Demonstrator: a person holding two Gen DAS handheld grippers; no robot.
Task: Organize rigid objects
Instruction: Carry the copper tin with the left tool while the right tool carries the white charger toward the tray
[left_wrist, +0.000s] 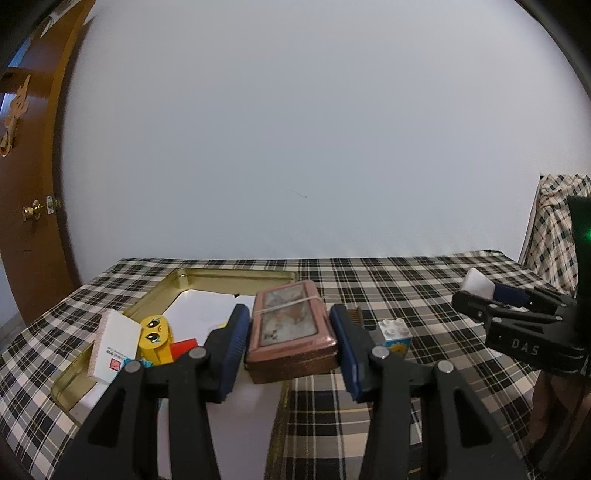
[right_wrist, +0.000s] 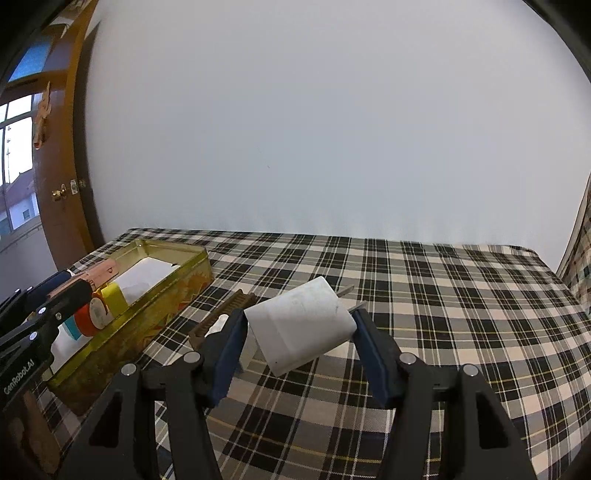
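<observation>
My left tool (left_wrist: 291, 343) is clamped on a small copper-pink box (left_wrist: 291, 334), its blue pads pressing both long sides. The box has a picture lid with a rubber band across it, and I hold it lifted above the near right edge of the gold tin tray (left_wrist: 229, 275). That tray sits on the left part of the plaid-covered tabletop (left_wrist: 424, 295). Inside it are a sheet of white paper (left_wrist: 207, 314), a white card box with a red stamp (left_wrist: 114, 345) leaning at the near left, a yellow block with cartoon eyes (left_wrist: 155, 332) just beside it, and a red piece (left_wrist: 184, 347) next to that. Just to the right of my left tool, on the cloth, stands a white toy brick with studs and a flower print (left_wrist: 395, 334); a brown comb (left_wrist: 355, 315) peeks out behind the right pad.

My right tool (right_wrist: 299, 328) grips a white plug-in charger (right_wrist: 299, 325) between its pads, tilted, with its two metal prongs (right_wrist: 351, 297) pointing to the far right. I hold it above the cloth, to the right of the tray. The comb lies on the cloth beyond my left pad, between the charger and the tray wall. In the right wrist view a red and white roll (right_wrist: 92, 317) and a yellow roll (right_wrist: 116, 297) show in the tray.
</observation>
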